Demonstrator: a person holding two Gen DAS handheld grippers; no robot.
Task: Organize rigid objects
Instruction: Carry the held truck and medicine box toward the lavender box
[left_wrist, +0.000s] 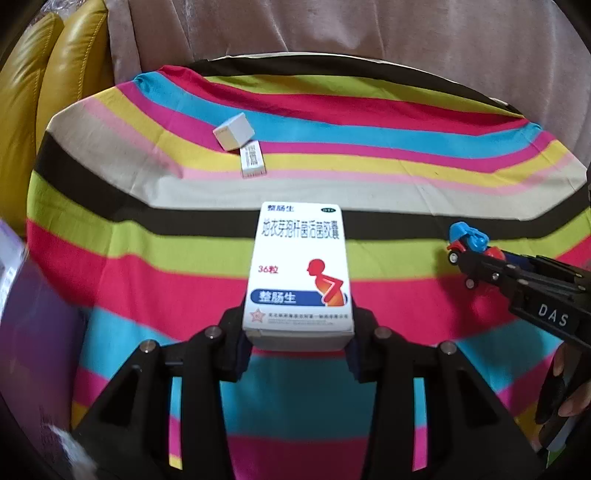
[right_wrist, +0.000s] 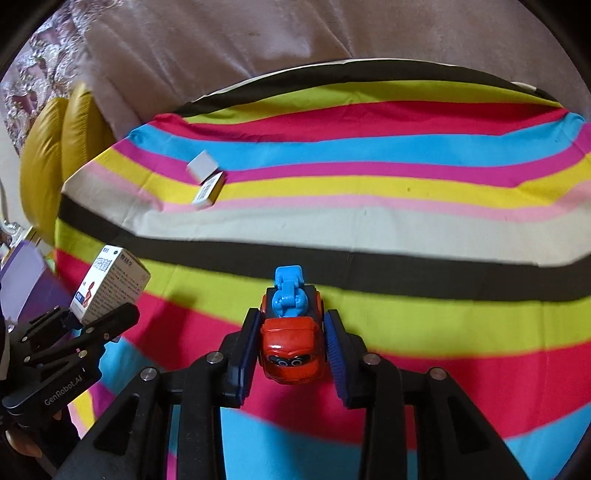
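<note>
A white medicine box (left_wrist: 298, 273) is clamped at its near end by the left gripper (left_wrist: 298, 345), its long axis pointing away above the striped cloth (left_wrist: 406, 192). A red toy car (right_wrist: 291, 341) is pinched at its sides by the right gripper (right_wrist: 291, 350), headlights facing the camera. Two small white boxes (left_wrist: 240, 144) lie far off, touching; a yellow sofa (left_wrist: 55, 66) and pale curtain (left_wrist: 332, 26) are seen beyond.

The cloth (left_wrist: 406, 184) runs in stripes of red, blue, pink, yellow, cream, black and lime. The medicine box (left_wrist: 299, 269) is white with blue lettering and a red figure; the toy car (right_wrist: 291, 343) is red with a blue top.
</note>
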